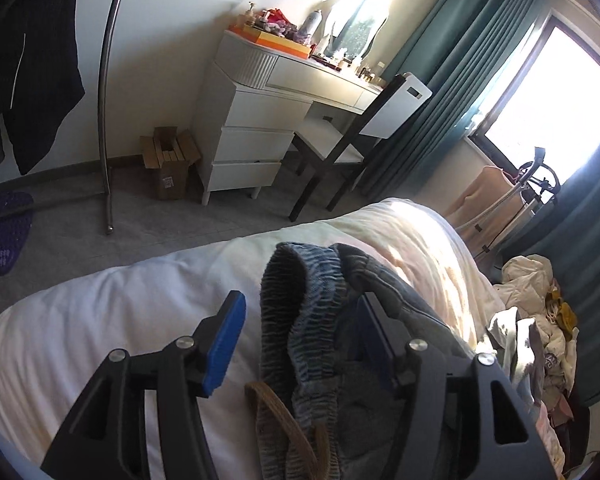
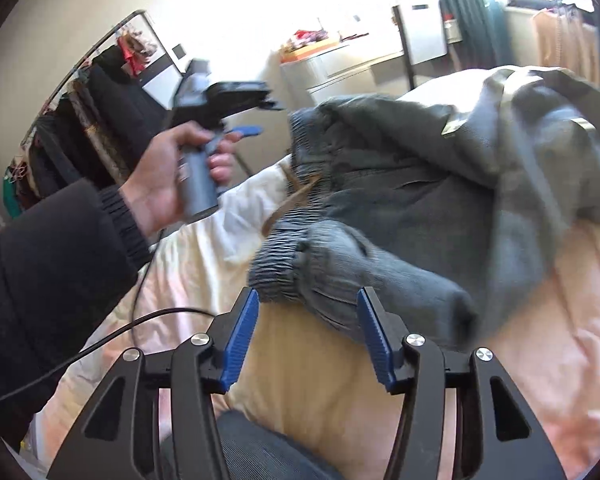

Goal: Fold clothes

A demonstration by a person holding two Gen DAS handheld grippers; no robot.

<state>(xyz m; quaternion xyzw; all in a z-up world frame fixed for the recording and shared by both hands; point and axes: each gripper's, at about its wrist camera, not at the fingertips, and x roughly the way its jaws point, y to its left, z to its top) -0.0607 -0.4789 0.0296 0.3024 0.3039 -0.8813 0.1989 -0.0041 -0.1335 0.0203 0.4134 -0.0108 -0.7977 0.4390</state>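
Presently lying rumpled across the bed's pale cream quilted cover (image 2: pixel 380 380): grey-blue corduroy trousers with a ribbed elastic waistband (image 2: pixel 400 184) and a tan drawstring (image 2: pixel 290 200), bunched in a heap toward the bed's far edge in the right wrist view.

Hovering just at the near end of the waistband, the right gripper (image 2: pixel 308 330), black-framed with blue ribbed pads (image 2: pixel 240 340), jaws standing apart and released, fabric reaching between the tips but not being pinched.

Hanging over the same garment in the left wrist view, the left gripper (image 1: pixel 296 344), jaws likewise spread and released; waistband (image 1: pixel 296 312) lying slack between them, draped against the right-hand pad, clear of the left-hand one. Also showing blurred in the right wrist view, gripped by a hand (image 2: pixel 168 184) emerging from a black ribbed-cuff sleeve (image 2: pixel 40 272), with a black cable (image 2: pixel 100 340) trailing over the cover.

Piling up at the bed's right edge: more crumpled pale clothing (image 1: pixel 536 312).

Standing beyond the bed's far edge: white dressing table with drawers (image 1: pixel 260 120), dark-framed white chair (image 1: pixel 352 140), teal curtains (image 1: pixel 460 60), steel clothes rail (image 1: pixel 108 100) with dark garments hanging.
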